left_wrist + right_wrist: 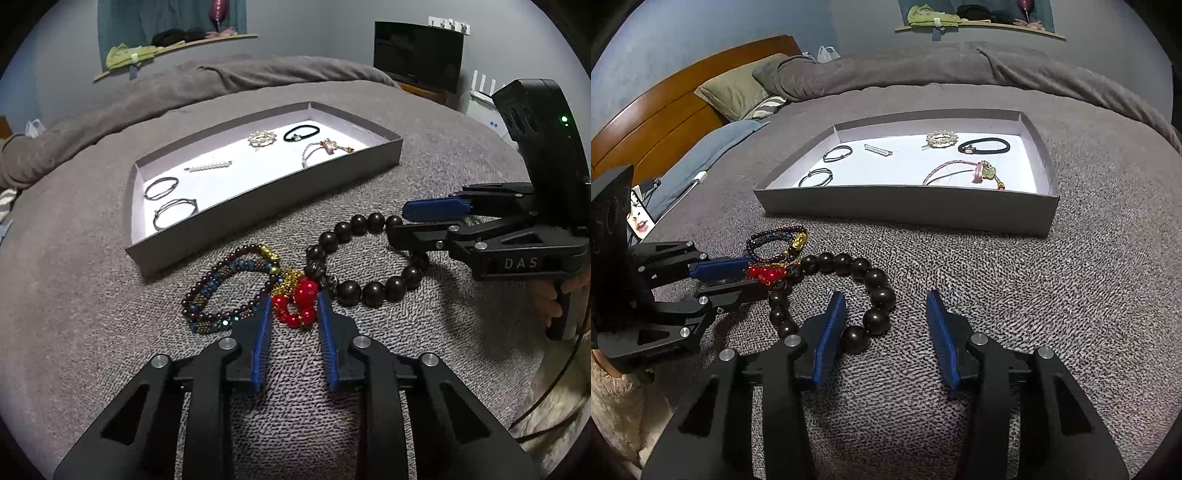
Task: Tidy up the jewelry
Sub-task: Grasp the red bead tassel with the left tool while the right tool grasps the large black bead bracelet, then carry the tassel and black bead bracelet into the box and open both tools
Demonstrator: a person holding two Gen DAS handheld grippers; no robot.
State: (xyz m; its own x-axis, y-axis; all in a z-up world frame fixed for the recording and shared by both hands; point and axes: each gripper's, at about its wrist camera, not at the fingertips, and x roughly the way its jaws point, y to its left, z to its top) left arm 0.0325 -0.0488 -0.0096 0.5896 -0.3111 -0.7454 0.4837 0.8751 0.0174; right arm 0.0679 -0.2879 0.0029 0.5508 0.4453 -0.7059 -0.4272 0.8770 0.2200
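Jewelry is partly sorted: six pieces lie in the tray at upper centre, while three bracelets remain on the bed below it. Left tongs clamp the red bracelet; right tongs stand apart around the dark beads.

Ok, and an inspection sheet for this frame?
surface: grey bed cover
job's things: tray holding six small pieces; red bracelet, dark bead bracelet and multicolour bracelet tangled in front of it
clutter: small printed item at the cover's edge
grippers: left gripper shut on the red bracelet; right gripper open, astride the dark beads
cables: black cable beside the right gripper; white cable near the pillows
surroundings: headboard, shelf, screen
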